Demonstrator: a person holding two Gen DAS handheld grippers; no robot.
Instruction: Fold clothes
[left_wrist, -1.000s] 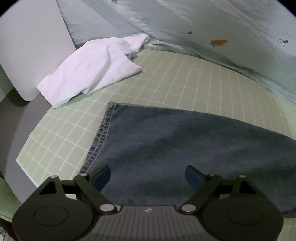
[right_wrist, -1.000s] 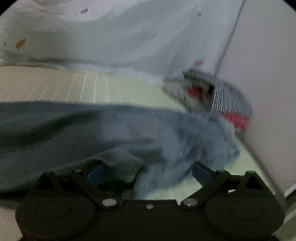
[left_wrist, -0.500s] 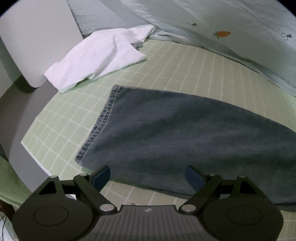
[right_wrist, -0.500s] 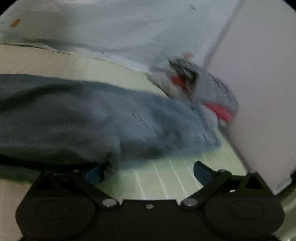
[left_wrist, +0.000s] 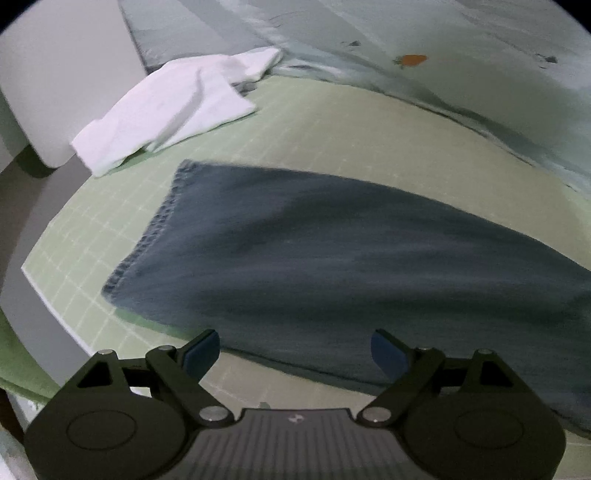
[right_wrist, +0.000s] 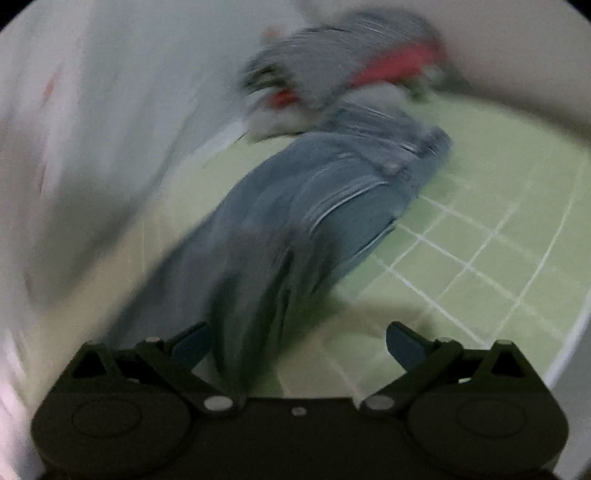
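1. The left claw (left_wrist: 295, 350) is wide open and holds nothing; it hangs just above the near edge of the jeans (left_wrist: 332, 258).
2. The right claw (right_wrist: 299, 341) is also wide open. A fold of denim runs up between its fingers, close to the left one, but the fingers do not press on it.
3. The jeans lie stretched out on a bed, on the green sheet (left_wrist: 332, 122) with white grid lines. The hem of the leg, with its stitched border, shows in the left wrist view; the waist end (right_wrist: 399, 155) shows in the right wrist view, which is much blurred.
4. A crumpled white garment (left_wrist: 177, 107) lies beyond the hem, apart from the jeans.
5. A striped grey and red cloth (right_wrist: 351, 70) lies just behind the waist end.
6. A pale blue duvet (left_wrist: 443, 55) with a small carrot print borders the sheet at the far side.
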